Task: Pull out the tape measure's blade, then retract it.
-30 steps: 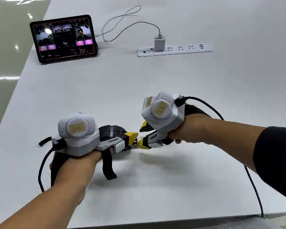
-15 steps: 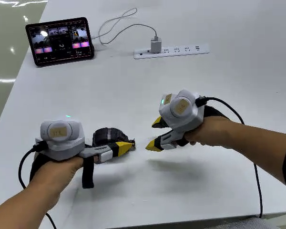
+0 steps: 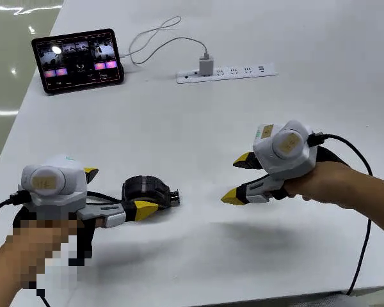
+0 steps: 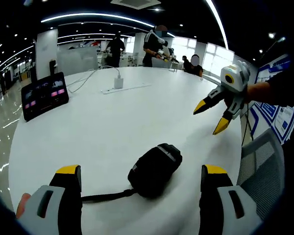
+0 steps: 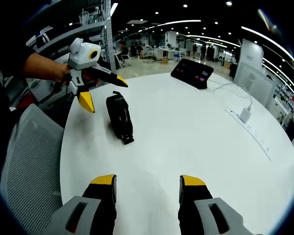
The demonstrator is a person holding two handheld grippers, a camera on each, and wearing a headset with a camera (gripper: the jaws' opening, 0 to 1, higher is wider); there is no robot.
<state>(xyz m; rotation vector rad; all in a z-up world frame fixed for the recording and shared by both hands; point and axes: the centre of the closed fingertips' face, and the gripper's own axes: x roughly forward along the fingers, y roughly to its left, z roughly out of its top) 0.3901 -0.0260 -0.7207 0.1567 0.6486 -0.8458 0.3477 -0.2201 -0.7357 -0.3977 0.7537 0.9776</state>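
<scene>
Left tongs spread wide, gripping nothing; the tape measure, a black case, lies on the white desk between the two yellow tips. In the left gripper view it sits apart from both tips, with its black strap trailing along the desk toward the left-hand one. Right tongs also spread, empty, held well apart from the tape measure on its right side, tips pointing toward it; shadow on the desk beneath. A black cable runs from the right tongs back over the desk edge. Toward the far side of the desk: a tablet propped up with its screen lit, a white power strip with a charger plugged in, and a white cord looping from the charger toward the tablet
</scene>
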